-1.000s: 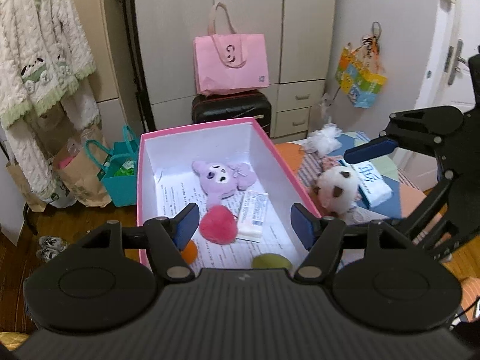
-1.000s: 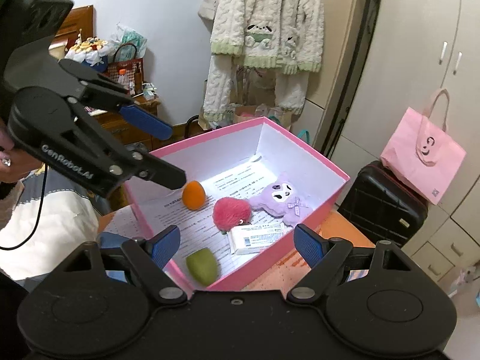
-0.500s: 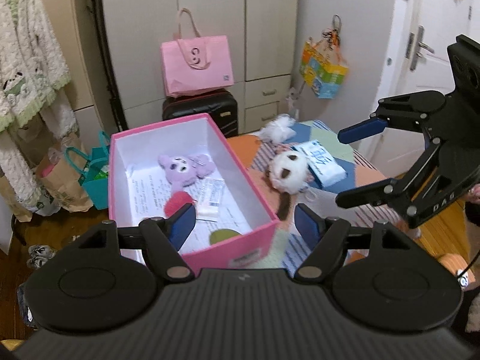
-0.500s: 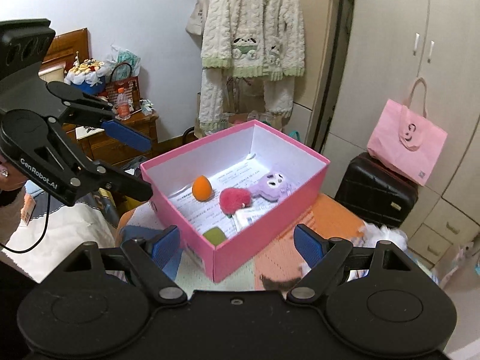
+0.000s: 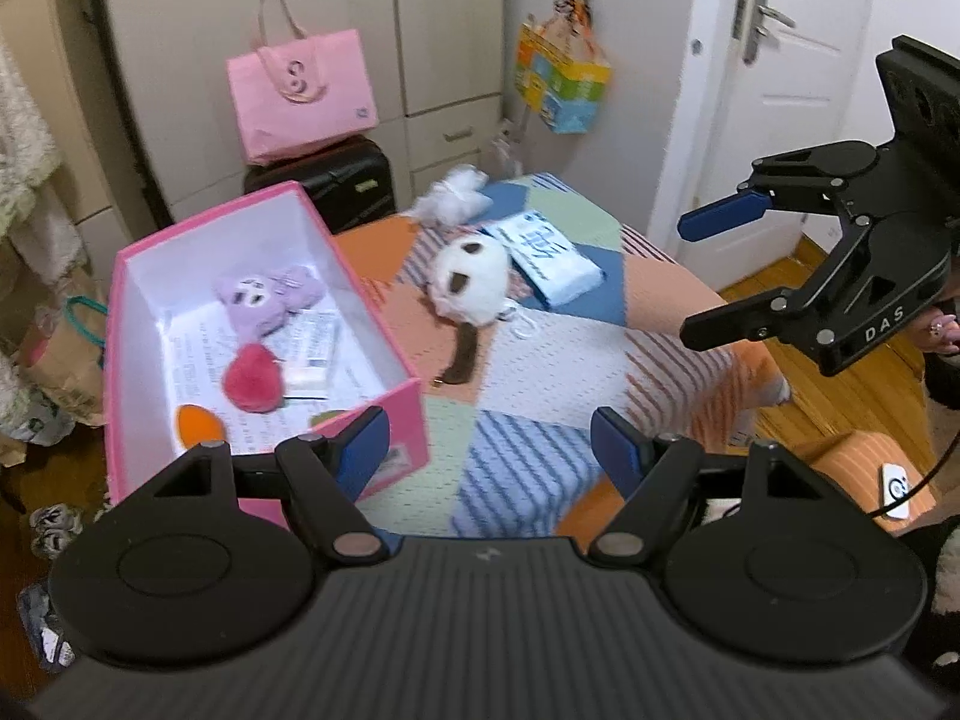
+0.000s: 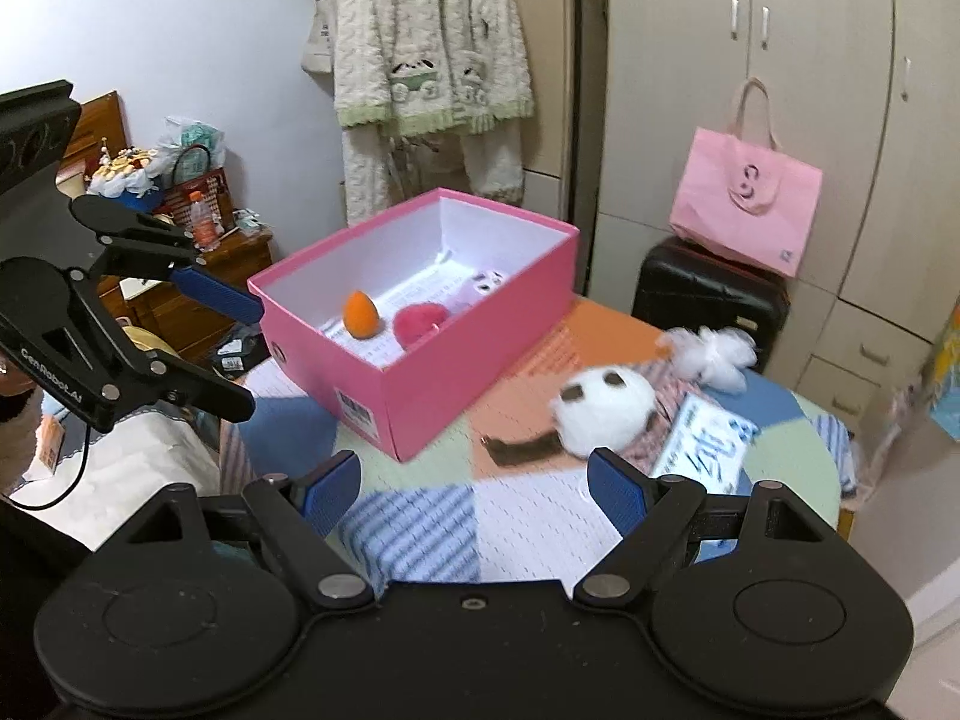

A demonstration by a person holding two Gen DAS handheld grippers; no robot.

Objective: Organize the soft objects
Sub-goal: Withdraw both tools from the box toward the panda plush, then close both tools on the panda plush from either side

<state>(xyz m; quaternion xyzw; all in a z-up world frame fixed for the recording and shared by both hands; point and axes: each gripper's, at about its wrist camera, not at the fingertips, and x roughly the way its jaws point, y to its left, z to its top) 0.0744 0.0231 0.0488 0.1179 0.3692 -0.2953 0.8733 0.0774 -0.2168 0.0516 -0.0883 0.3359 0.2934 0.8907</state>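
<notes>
Background stuff: pink tote bag (image 5: 302, 97) sitting on a black suitcase (image 5: 345, 183) at about 12 o'clock, in front of the grey wardrobe (image 6: 798, 90). Fluffy white robe (image 6: 429, 60) hanging around 11 o'clock in the right wrist view. White door (image 5: 792, 78) at 2 o'clock, colorful bag (image 5: 561, 87) hanging beside it.

Pink box (image 5: 384, 408) holds a purple plush (image 5: 264, 300) and pink pompom (image 5: 252, 384); panda plush (image 5: 474, 285) lies beside it. Both hand-held grippers gape empty.
</notes>
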